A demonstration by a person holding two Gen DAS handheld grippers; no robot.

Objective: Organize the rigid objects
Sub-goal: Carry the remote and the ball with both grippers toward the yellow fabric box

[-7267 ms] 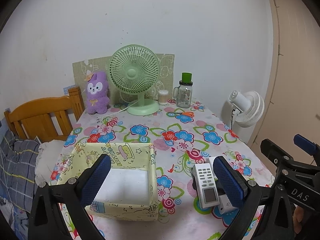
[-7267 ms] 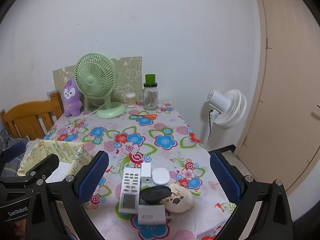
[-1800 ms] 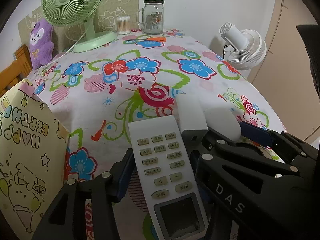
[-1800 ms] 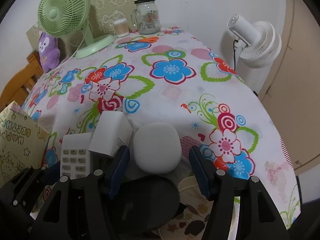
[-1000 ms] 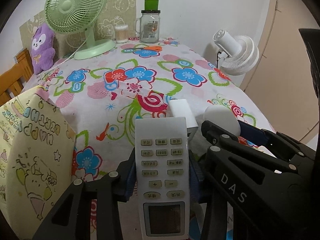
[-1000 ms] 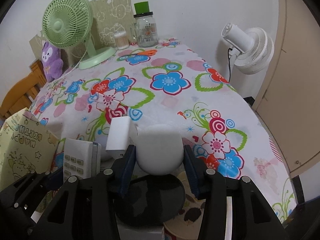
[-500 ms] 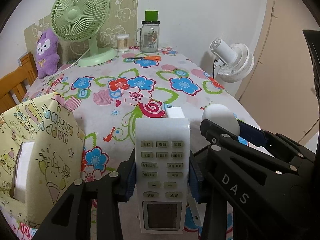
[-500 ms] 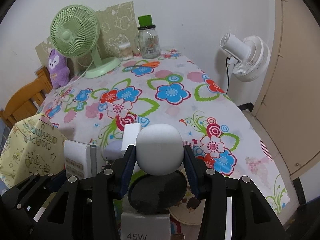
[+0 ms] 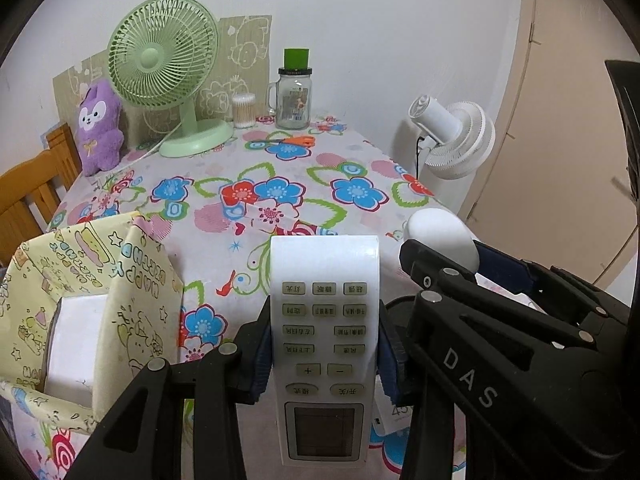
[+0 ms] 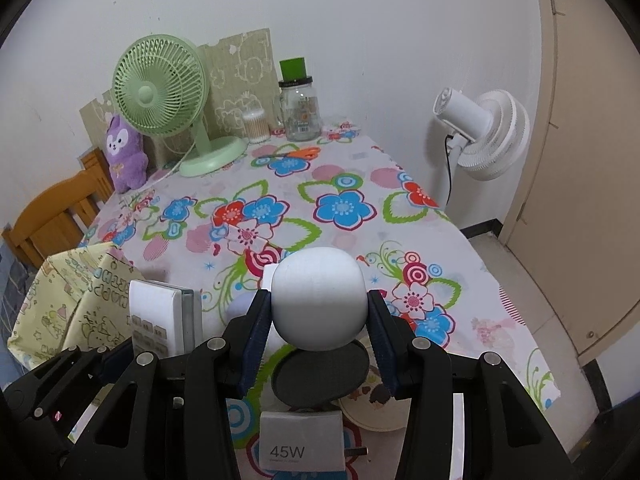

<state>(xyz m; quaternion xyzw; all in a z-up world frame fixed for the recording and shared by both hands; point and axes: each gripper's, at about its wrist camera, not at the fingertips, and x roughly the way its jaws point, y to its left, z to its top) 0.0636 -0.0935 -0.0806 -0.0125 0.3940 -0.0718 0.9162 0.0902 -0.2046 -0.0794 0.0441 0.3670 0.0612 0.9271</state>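
Note:
My left gripper [image 9: 324, 350] is shut on a white remote control [image 9: 323, 344] and holds it above the flowered table, right of the yellow paper box [image 9: 100, 304]. My right gripper [image 10: 318, 330] is shut on a white rounded case [image 10: 319, 304], also lifted; it shows at the right in the left wrist view [image 9: 440, 240]. Below it lie a black oval object [image 10: 320, 374], a 45W charger [image 10: 302, 446], a round patterned compact [image 10: 370, 404] and a white block [image 10: 269, 274]. The remote also shows at the left in the right wrist view [image 10: 158, 318].
At the table's far end stand a green desk fan [image 9: 168, 68], a purple plush [image 9: 100, 124], a glass jar with a green lid [image 9: 294, 92], a cotton-swab tub [image 9: 243, 110] and orange scissors [image 9: 290, 142]. A white floor fan [image 9: 452, 140] stands off the right edge, a wooden chair [image 9: 28, 192] at left.
Both grippers have risen from the table with their objects. The remote and the white case sit higher and the view looks down on more of the table and box.

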